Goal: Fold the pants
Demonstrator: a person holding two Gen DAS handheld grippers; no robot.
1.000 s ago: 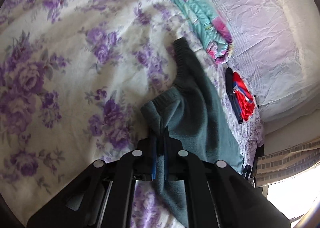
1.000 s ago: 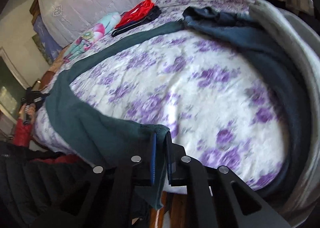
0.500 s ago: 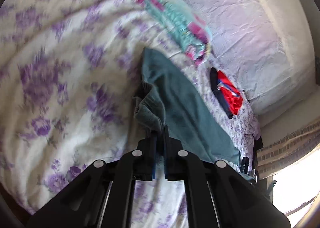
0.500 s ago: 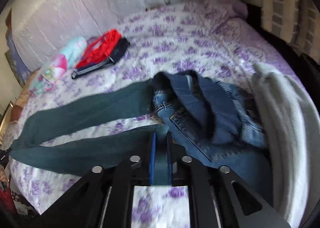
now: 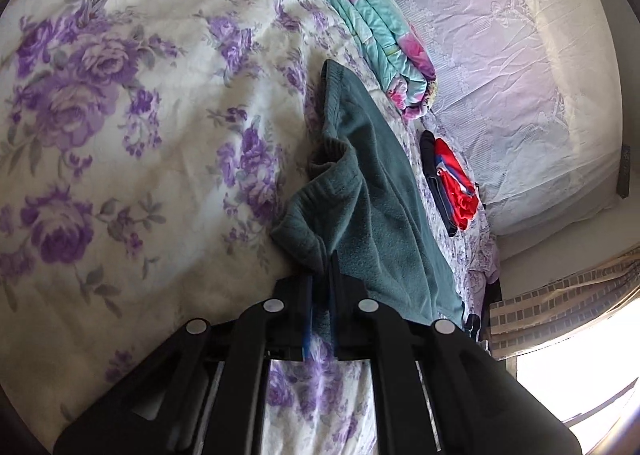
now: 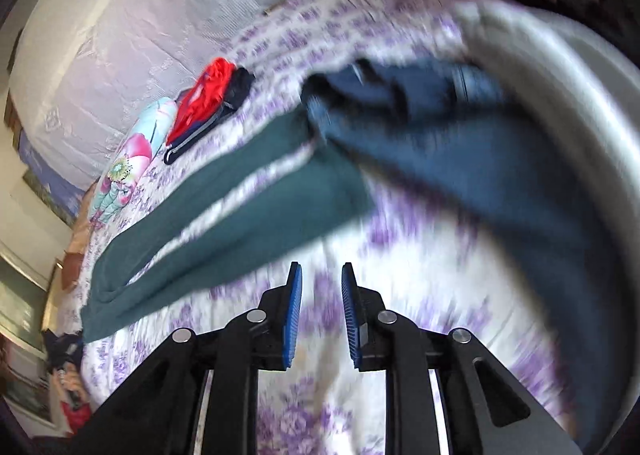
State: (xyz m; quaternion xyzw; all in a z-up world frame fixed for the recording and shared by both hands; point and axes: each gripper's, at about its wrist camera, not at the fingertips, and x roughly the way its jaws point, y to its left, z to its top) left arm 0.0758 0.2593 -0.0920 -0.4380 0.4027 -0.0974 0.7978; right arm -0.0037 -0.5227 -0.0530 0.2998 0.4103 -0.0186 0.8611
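Dark teal fleece pants (image 5: 372,191) lie stretched along the floral bedspread (image 5: 120,135). My left gripper (image 5: 322,275) is shut on their ribbed waistband edge, which bunches just ahead of the fingers. In the right wrist view the pants (image 6: 240,207) lie with both legs side by side, reaching from the lower left toward the jeans. My right gripper (image 6: 320,287) is open and empty, just behind the near leg's end, over the bedspread (image 6: 400,315). The right wrist view is motion-blurred.
A folded teal and pink blanket (image 5: 372,27) and a folded red and dark garment (image 5: 452,183) lie by the white headboard cover (image 5: 520,75). Blue jeans (image 6: 440,123) and a grey garment (image 6: 560,95) lie past the pants' leg ends. A window (image 5: 580,387) is at the lower right.
My right gripper has opened and let go of the pants leg, then pulled back from it. My left gripper still holds the waistband and has lowered toward the bed.
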